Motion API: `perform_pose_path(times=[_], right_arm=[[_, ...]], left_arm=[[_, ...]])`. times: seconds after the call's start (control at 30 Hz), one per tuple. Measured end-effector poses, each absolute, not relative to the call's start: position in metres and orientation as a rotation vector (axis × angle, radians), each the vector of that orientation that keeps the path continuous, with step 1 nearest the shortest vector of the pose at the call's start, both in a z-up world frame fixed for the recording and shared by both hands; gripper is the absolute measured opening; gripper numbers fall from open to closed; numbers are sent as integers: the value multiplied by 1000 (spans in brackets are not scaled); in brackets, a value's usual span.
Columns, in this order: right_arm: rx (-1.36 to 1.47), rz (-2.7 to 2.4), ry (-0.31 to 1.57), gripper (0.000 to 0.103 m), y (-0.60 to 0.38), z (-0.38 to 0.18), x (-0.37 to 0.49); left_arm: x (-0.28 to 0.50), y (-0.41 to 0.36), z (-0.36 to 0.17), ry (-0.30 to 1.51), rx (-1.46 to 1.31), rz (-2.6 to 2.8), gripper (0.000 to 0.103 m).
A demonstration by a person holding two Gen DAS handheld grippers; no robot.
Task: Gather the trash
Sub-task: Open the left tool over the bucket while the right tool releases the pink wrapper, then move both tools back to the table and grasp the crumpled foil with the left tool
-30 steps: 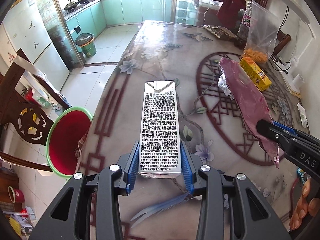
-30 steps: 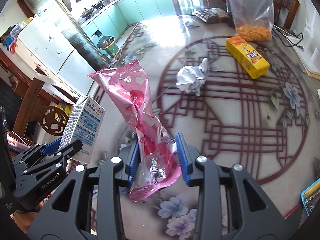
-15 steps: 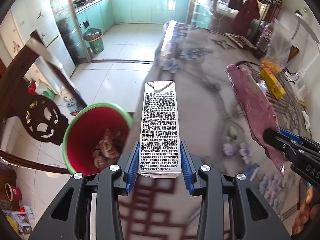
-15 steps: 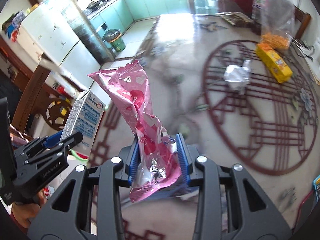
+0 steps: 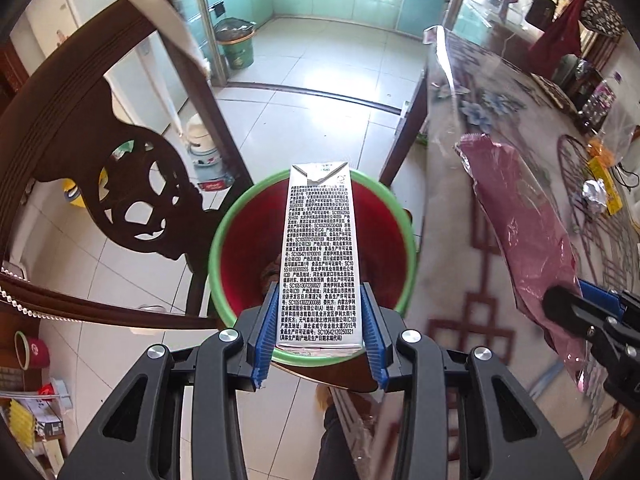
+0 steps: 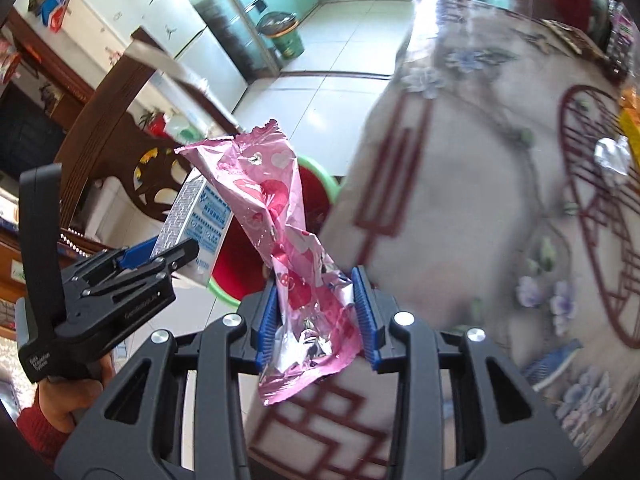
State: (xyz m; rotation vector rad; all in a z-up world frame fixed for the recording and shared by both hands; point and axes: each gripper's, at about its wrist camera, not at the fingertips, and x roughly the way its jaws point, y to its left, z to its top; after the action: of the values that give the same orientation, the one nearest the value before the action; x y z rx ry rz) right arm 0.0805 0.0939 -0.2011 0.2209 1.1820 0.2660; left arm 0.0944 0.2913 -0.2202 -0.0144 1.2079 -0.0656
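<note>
A: With the red bin (image 5: 240, 256) as landmark, what's the left wrist view got?
B: left gripper (image 5: 319, 334) pinching the milk carton (image 5: 319, 256) at its base, blue pads flat on both sides. Carton sits directly over the bin mouth, long side pointing across it. Bin has a green rim and some scraps at the bottom. Wooden chair (image 5: 104, 168) left of the bin, table (image 5: 480, 208) right of it, second green bin (image 5: 237, 46) far beyond on the tile floor
A: And the right wrist view?
B: right gripper (image 6: 316, 314) clamped on the pink wrapper (image 6: 276, 216), wrapper crumpled and standing up out of the jaws. It's right of the bin, over the table edge (image 6: 460, 200); bin only partly visible behind it. Left gripper (image 6: 160, 258) with the carton (image 6: 200, 216) shows left of the wrapper, in front of the bin. Foil wad (image 6: 610, 158) and yellow box (image 6: 630, 132) lie on the table, well right of the bin
</note>
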Motion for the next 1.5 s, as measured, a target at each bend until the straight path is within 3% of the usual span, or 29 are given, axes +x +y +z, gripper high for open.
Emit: perform_pose_path(times=[0.57,0.77,0.8,0.83,0.87,0.9,1.23,1.5], right_arm=[[247,297,1204,35,140,-199,116],[262,300,1178,46,142,-198,127],[260,305,1174,51,142,-197,128],[258,309,1172,67,143,-196,129],[256,300,1166,75,143,-194,129],[260,294,1151,74,140,-192,128],[306,268,1152,77,110,-186,107],[381,164,1120,78,52,-180,79]], left_arm=[[120,335,-251,1285,-84,-55,36],[124,337,-245,1261,-76,-47,36],[125,337,-243,1252,-74,-45,37],[126,338,-240,1243,-71,-42,40],[128,338,-239,1237,-68,-41,54],[128,338,-236,1230,-67,-41,61],[122,327,-215,1186,-87,-39,61],[120,275,-195,1154,-63,-133,65]])
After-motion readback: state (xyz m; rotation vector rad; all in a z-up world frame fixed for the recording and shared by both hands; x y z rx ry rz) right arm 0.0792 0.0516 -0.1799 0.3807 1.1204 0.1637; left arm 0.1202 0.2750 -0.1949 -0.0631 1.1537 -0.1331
